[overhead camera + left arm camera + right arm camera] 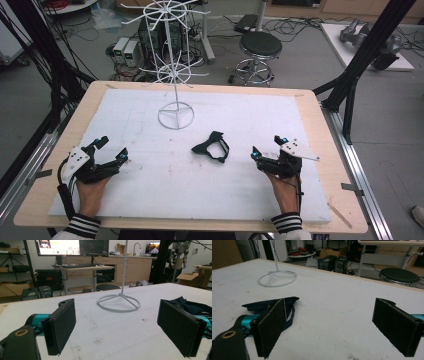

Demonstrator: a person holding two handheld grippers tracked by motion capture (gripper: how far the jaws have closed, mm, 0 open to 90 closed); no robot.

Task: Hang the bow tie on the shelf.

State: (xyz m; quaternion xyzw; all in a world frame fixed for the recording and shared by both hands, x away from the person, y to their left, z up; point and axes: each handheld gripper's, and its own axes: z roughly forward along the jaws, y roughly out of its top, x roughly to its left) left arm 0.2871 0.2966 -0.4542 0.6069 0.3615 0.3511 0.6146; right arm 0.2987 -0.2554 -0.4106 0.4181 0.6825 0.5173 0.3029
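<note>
Between 2 gaping grippers, left (111, 150) and right (266, 147), lies seemingly black fabric strap (212, 147).

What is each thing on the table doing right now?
Left gripper: open, holding nothing, low over the white mat.
Right gripper: open, holding nothing.
Black strap item: lying loose on the white mat, between the grippers, untouched.
White wire rack: standing upright, its hooks bare.
</note>
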